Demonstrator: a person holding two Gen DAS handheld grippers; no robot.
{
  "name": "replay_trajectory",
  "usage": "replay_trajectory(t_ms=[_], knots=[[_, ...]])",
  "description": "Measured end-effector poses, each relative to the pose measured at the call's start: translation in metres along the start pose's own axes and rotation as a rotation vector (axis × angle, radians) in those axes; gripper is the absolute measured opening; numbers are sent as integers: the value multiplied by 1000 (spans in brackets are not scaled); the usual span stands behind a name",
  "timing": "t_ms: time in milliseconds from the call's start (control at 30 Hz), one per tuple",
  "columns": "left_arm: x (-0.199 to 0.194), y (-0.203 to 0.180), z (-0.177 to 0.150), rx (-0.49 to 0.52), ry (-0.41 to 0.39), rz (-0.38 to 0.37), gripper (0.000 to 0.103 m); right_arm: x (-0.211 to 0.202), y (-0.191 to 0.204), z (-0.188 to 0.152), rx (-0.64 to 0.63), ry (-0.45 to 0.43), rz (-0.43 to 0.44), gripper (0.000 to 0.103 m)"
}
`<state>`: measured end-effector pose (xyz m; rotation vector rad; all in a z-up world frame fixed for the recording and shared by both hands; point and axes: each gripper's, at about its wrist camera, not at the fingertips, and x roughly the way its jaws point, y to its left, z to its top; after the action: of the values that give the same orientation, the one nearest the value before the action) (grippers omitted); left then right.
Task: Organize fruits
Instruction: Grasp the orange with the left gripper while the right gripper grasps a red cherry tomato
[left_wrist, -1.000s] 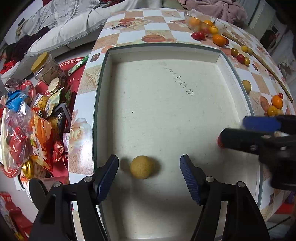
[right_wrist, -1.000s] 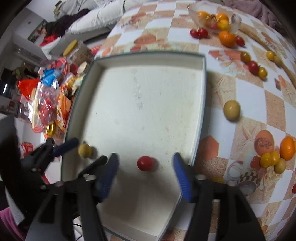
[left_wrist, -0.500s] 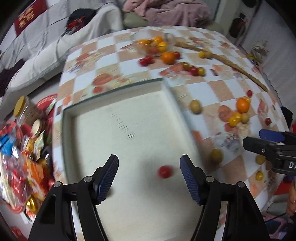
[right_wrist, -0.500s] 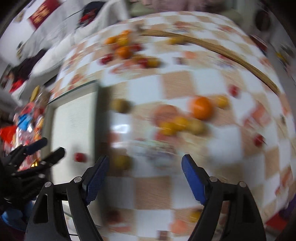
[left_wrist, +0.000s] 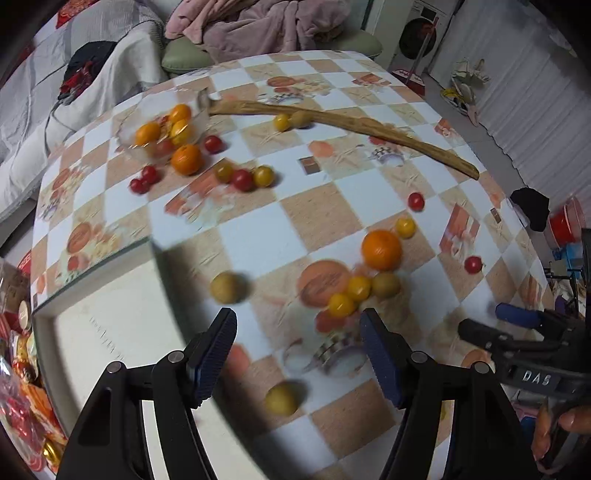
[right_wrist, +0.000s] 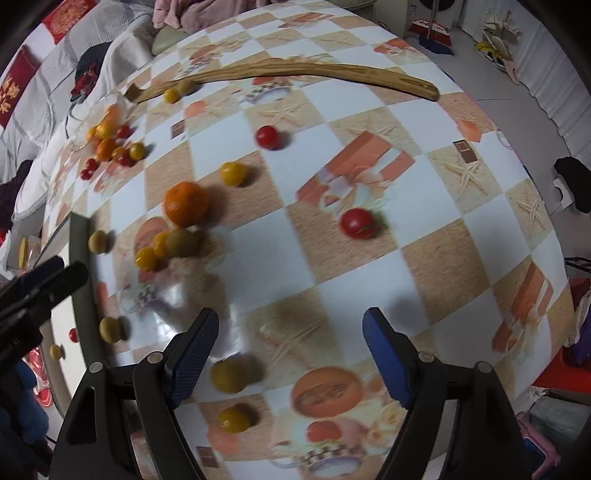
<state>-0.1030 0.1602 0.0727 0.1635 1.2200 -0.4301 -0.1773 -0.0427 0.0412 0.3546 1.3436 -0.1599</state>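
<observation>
Fruits are lying loose across the checkered table (right_wrist: 369, 280) while the left gripper (left_wrist: 297, 354) and right gripper (right_wrist: 290, 350) are hovering spread and empty, so a hasty grab is risking rolling the round yellow fruit (right_wrist: 229, 374) off the edge, well short of the tray (left_wrist: 110, 332).

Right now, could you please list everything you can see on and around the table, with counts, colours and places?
Tray: one, white, table's left end; a red and a yellow fruit show inside in the right view.
Bowl: one, clear, far left, holding orange fruits.
Oranges: two loose, orange, mid-table and beside the bowl.
Small fruits: many, red, yellow, olive, scattered.
Stick: one, wooden, far side.
Snacks: pile, colourful, left of the table.
Left hand-held gripper: open, empty.
Right hand-held gripper: open, empty.
</observation>
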Motion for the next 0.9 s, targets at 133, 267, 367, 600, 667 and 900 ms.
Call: replay_trajectory(t_ms=[133,267,367,600,667,900], knots=[[16,-23,21,18,9,-3,70,6,-12,13,-6,5,2,83],[40,-47,38,36,36,1,70,11,-23,24,-40,10,-4,83],[55,-59,46,47,57,8,70,16,-29,30,-64,12,-7,83],[80,-71,51,55,99,49,70,25,-31,39,-128,6,-12,83],[84,-72,51,59,106,64,70,27,-29,41,-149,1,-20,81],[90,-78,48,66,114,103,70,31,-21,39,-218,-17,-76,52]])
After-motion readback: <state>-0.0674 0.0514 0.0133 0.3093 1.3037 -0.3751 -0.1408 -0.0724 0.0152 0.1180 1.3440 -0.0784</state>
